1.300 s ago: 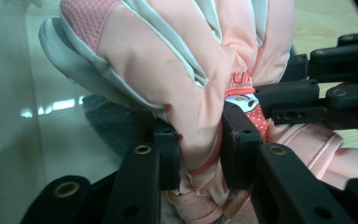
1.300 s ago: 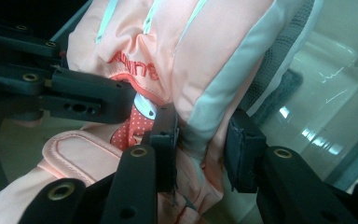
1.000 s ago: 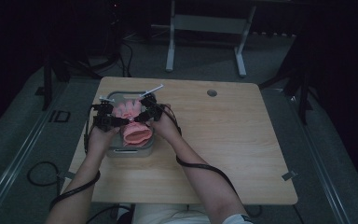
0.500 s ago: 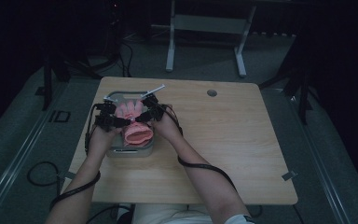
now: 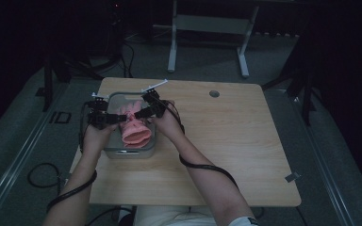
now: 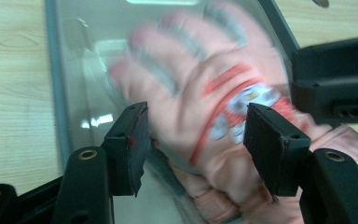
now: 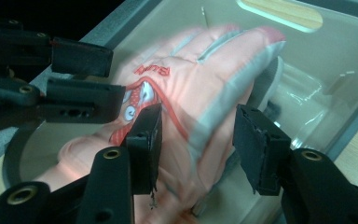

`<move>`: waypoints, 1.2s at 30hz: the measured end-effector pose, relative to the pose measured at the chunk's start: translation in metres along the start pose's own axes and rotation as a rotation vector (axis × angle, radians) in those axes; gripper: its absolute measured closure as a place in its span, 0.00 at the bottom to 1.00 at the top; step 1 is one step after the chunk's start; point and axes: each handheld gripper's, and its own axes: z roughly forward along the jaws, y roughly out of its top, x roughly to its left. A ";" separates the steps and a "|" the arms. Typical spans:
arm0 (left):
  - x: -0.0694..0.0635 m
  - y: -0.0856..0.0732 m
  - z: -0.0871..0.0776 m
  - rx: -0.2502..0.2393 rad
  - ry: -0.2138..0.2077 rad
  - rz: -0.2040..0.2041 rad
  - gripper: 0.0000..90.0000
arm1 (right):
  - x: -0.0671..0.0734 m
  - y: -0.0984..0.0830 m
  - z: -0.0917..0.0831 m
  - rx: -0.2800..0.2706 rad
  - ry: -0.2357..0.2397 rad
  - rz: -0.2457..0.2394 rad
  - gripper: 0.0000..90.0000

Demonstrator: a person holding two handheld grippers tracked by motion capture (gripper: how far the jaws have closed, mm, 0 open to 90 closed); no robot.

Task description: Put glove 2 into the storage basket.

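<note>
We are straddling the pink padded glove (image 6: 205, 107) lying in the clear plastic bin (image 5: 122, 151) at the table's nine o'clock; left gripper (image 6: 193, 144) and right gripper (image 7: 196, 140) both spread, unclamped. Next, probably closing on it.

A light wooden bench (image 5: 245, 155) stands on a grey floor (image 5: 339, 179). It has a small round hole (image 5: 214, 93) near its far edge. Behind the bench, in the dark, are the grey metal legs of a stand (image 5: 207, 42). Black cables (image 5: 37, 176) lie on the floor at the left.
</note>
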 end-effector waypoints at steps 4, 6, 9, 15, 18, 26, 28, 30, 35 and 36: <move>0.000 0.000 0.001 0.026 -0.009 0.013 0.45 | 0.003 0.001 -0.001 -0.002 -0.001 -0.006 0.58; -0.001 0.000 0.000 0.020 -0.006 0.015 0.45 | 0.003 0.002 -0.004 -0.007 0.003 -0.004 0.57; -0.002 0.001 -0.004 0.000 -0.013 0.011 0.45 | 0.004 0.002 -0.007 -0.014 0.008 -0.010 0.57; -0.009 0.005 -0.011 -0.018 -0.019 0.036 0.45 | 0.009 0.006 -0.021 -0.048 0.022 -0.024 0.56; -0.012 0.005 -0.015 -0.030 -0.025 0.042 0.45 | 0.010 0.006 -0.026 -0.059 0.034 -0.032 0.56; -0.024 0.002 -0.031 -0.071 -0.072 0.073 0.44 | 0.008 0.000 -0.041 -0.083 0.052 -0.052 0.54; -0.028 -0.001 -0.034 -0.078 -0.089 0.086 0.44 | 0.007 -0.002 -0.043 -0.087 0.058 -0.058 0.53; -0.034 -0.006 -0.036 -0.078 -0.077 0.120 0.37 | 0.007 -0.006 -0.048 -0.088 0.069 -0.076 0.44; -0.043 -0.013 -0.035 -0.064 -0.089 0.149 0.15 | 0.006 -0.011 -0.050 -0.080 0.090 -0.102 0.32; -0.046 -0.015 -0.036 -0.067 -0.084 0.163 0.13 | 0.005 -0.012 -0.050 -0.080 0.092 -0.111 0.31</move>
